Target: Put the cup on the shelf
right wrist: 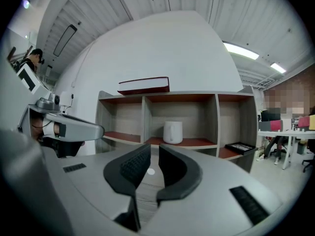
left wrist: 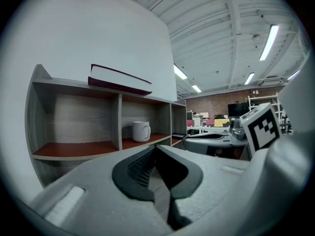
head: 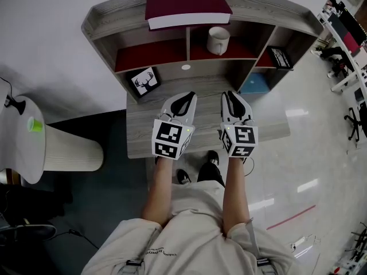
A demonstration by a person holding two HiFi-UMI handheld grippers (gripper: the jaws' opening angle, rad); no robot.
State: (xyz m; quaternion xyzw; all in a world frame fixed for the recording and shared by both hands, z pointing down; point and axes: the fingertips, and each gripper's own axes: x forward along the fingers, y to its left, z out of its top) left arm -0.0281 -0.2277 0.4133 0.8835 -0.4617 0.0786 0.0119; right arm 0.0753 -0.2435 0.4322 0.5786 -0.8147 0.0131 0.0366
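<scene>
The person's 2 forearms reach over the near edge of the desk [head: 141,137] and hide part of that edge. The left gripper [head: 191,95] and the right gripper [head: 230,94] hover side by side above the desk's middle, close together and pointing at the far edge.

In the left gripper view the fingers meet at their tips, with nothing between them. In the right gripper view the fingers stand a thin slit apart, bare desk shows through it, and they hold nothing.

Past the tips, a small white dot [head: 186,67] lies on the desk near the far edge. A framed deer picture [head: 144,81] leans near the far left corner. A blue thing [head: 256,83] near the far right corner is half hidden under the shelf [head: 187,46], so I cannot tell what it is.

The shelf stands along the far edge and has 3 compartments with red floors. The cup [head: 218,40], white and upright, stands in the middle compartment, well apart from both grippers. Its handle shows only in the left gripper view. A dark flat frame [head: 280,57] lies in the right compartment, its print too small to read. The left compartment's back is in shadow. 1 thick dark-red book [head: 186,7] lies flat on the shelf's top.
</scene>
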